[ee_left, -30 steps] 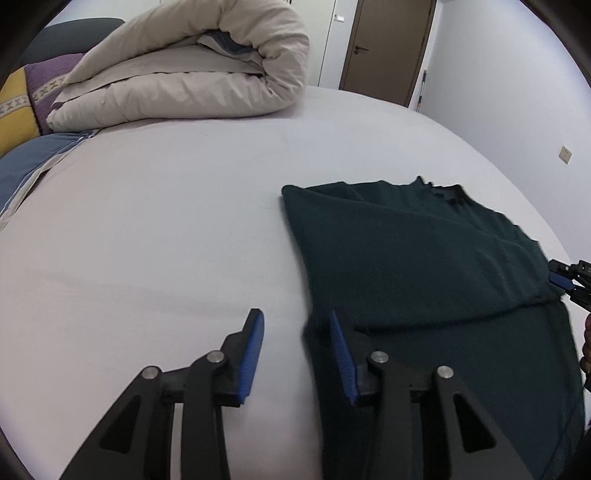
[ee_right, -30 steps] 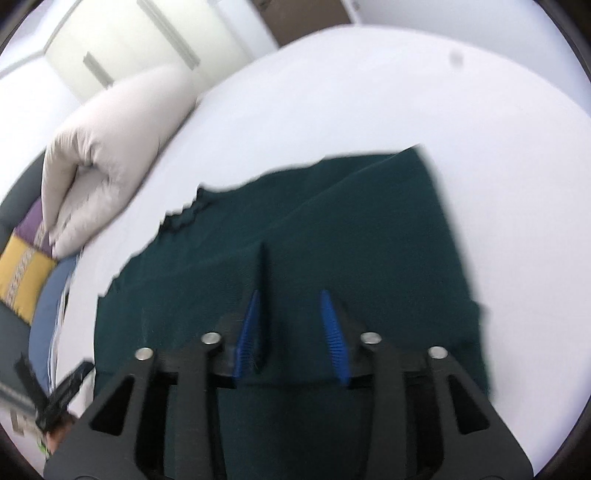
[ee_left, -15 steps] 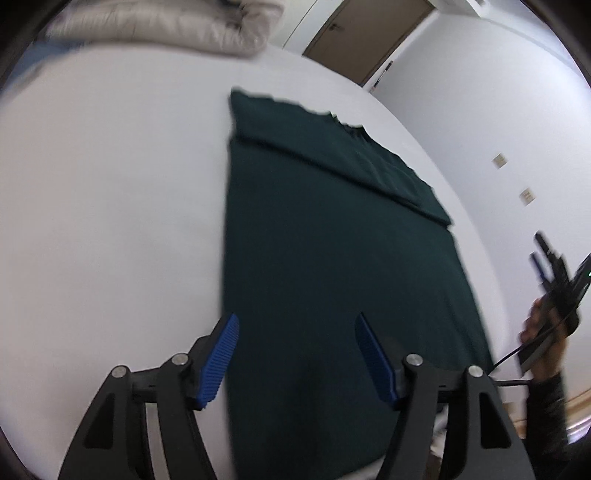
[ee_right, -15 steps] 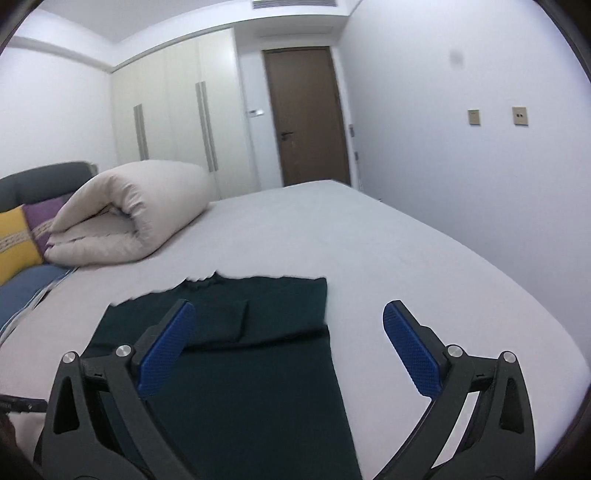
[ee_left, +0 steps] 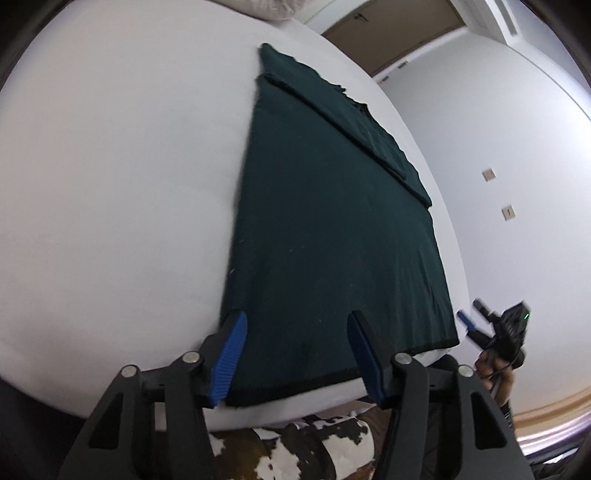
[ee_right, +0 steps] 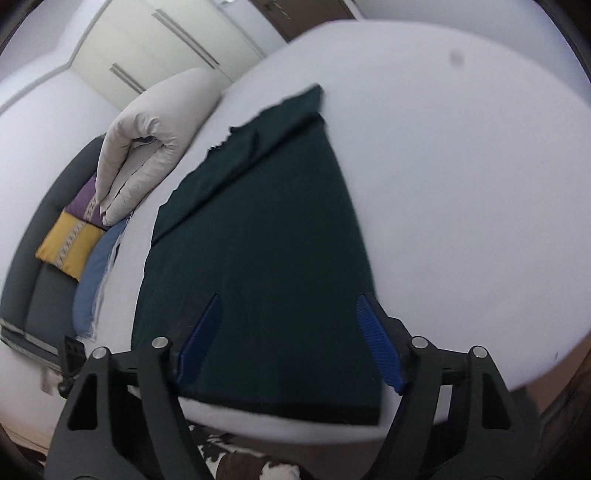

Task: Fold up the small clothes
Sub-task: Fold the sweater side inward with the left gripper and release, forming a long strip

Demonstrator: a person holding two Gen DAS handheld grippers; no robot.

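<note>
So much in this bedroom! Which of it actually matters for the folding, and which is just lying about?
For the job:
- dark green garment, flat on the bed, top part already folded
- left tongs, open
- right tongs, open
- white bed, the work surface

Just lying about:
- rolled beige duvet
- yellow and purple cushion
- wardrobe
- door

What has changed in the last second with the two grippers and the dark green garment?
Both grippers drew back from the far part of the garment to its near hem. The left gripper and the right gripper opened wide and now hold nothing. The garment still lies flat on the bed, with its far end folded over.
</note>
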